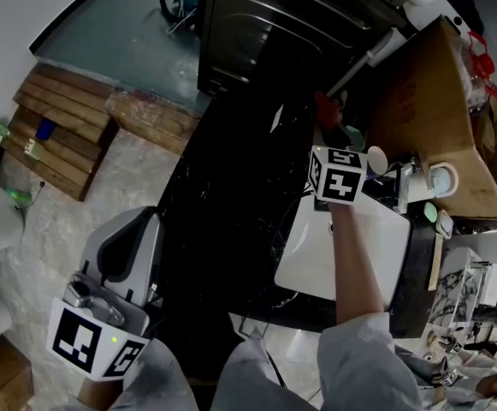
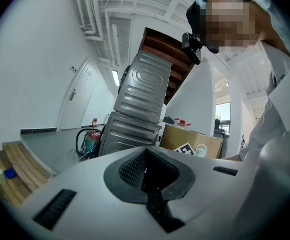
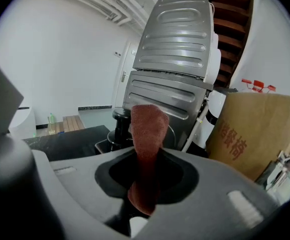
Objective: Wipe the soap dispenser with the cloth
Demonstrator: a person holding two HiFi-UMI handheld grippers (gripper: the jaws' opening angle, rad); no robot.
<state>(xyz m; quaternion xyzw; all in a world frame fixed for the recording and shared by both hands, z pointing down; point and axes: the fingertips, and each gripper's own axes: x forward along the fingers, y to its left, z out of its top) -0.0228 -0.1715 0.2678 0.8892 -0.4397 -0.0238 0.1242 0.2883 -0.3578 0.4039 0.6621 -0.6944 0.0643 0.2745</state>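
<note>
My right gripper (image 1: 328, 127) is held over the far edge of the white sink (image 1: 308, 255), shut on a red-brown cloth (image 1: 326, 108). In the right gripper view the cloth (image 3: 146, 129) sticks up out of the closed jaws, near the right gripper (image 3: 145, 160). A small white round-topped object (image 1: 376, 159) stands by the faucet (image 1: 405, 183); I cannot tell whether it is the soap dispenser. My left gripper (image 1: 135, 225) is low at the left, far from the sink, shut with nothing in it. Its own view shows the left gripper (image 2: 145, 170) jaws pressed together.
A black stone counter (image 1: 222, 204) surrounds the sink. A large cardboard box (image 1: 428, 110) stands behind the faucet. A grey ribbed metal appliance (image 1: 299, 15) lies beyond the counter. A wooden pallet (image 1: 60, 131) sits on the floor at left.
</note>
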